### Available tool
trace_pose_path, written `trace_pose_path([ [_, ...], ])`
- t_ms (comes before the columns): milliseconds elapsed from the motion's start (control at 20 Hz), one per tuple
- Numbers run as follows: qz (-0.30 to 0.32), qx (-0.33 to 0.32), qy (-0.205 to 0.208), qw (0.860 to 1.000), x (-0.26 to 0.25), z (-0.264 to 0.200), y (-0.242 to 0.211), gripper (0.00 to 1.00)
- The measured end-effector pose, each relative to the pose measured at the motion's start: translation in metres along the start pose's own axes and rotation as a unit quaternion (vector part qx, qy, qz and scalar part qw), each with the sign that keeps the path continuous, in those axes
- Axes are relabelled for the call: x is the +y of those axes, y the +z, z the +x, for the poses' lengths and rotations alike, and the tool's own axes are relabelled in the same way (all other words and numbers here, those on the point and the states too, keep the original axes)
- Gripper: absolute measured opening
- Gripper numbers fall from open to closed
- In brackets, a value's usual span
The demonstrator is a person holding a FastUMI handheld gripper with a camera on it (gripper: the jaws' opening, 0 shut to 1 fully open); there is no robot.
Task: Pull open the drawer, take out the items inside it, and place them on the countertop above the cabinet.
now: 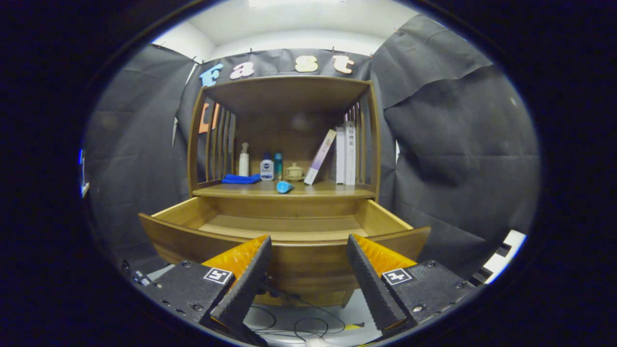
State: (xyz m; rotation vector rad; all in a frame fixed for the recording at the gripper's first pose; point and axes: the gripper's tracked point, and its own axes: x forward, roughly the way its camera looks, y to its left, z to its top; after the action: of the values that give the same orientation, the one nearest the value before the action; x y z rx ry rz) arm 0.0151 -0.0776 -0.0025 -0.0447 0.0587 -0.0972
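The wooden drawer (pixel 284 236) is pulled out toward me, and the part of its floor I can see is bare. On the countertop (pixel 332 190) above it a small blue cylinder (pixel 285 187) lies on its side near the front edge. My gripper (pixel 308 241) hangs in front of the drawer's front panel, a little below its rim. Its black ribbed fingers (pixel 250 277) stand wide apart with nothing between them.
On the countertop farther back are a folded blue cloth (pixel 240 179), a white spray bottle (pixel 244 160), two small bottles (pixel 267 168), a lidded ceramic cup (pixel 293 172) and leaning books (pixel 337 156). Slatted sides and a top shelf (pixel 289 91) enclose it. Cables (pixel 299 327) lie on the floor.
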Motion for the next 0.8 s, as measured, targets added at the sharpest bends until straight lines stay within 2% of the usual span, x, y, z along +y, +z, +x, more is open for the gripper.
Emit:
trace_pose_path([
  [200,0.018,-0.01,0.004,1.0,-0.007,0.005,0.005,0.98],
  [450,-0.029,-0.066,-0.085,0.994,-0.066,0.011,0.037,0.98],
  [600,-0.037,-0.061,-0.135,0.988,-0.102,0.006,0.037,0.98],
  [800,-0.021,-0.033,-0.113,0.993,-0.091,0.002,0.018,0.98],
])
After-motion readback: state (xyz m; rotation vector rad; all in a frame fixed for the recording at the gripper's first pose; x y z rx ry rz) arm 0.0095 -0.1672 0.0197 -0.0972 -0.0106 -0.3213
